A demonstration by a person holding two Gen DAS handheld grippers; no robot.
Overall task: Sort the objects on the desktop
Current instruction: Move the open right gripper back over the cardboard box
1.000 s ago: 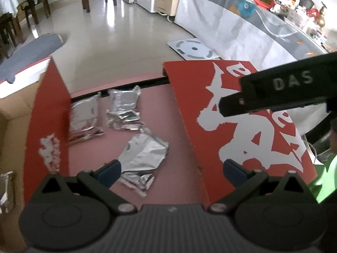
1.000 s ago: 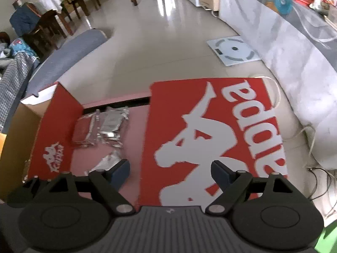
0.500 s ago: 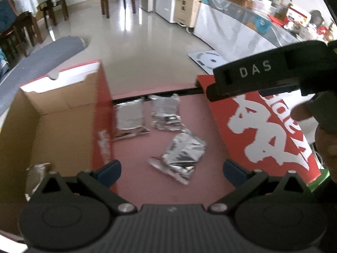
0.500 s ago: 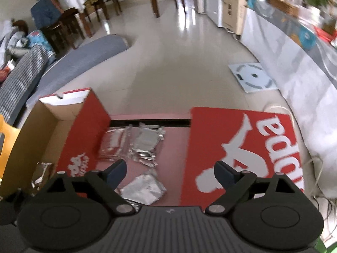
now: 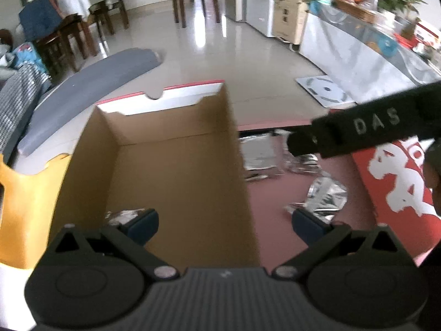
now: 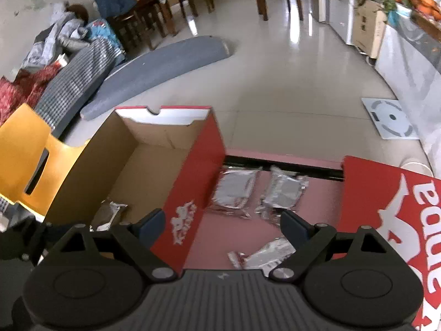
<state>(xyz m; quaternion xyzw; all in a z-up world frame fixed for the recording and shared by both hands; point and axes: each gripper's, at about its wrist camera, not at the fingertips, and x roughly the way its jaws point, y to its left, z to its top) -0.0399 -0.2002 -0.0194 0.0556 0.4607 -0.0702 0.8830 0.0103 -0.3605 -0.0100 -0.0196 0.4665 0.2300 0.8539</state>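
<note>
Tiled floor (image 6: 289,77) and dining chairs fill the background, and up front sits a red desk (image 6: 228,234) with an open box (image 6: 154,162) on one side and a red lid (image 6: 391,193) lying flat on the other. Score so far, by my reading: one foil pouch (image 6: 109,215) is already down in the box's near corner, while three more are waiting on the desk, so the sort looks barely a quarter done. Over to the right claw (image 6: 223,224): its jaws have just been opening, they stand wide and released, with nothing pinched between them, only the box's red wall seen through the gap. Two flat pouches (image 6: 234,190) lie side by side ahead of it, close to the box wall, and a crumpled pouch (image 6: 261,255) sits just under its right finger, nearest of all. Now the left claw (image 5: 223,223): released too, jaws spread and empty, hanging over the box's interior, with the sorted pouch peeking out just behind its left finger. From that view the right tool's black arm (image 5: 358,127) crosses above the loose pouches. Three pickups are left, I'd say.
</note>
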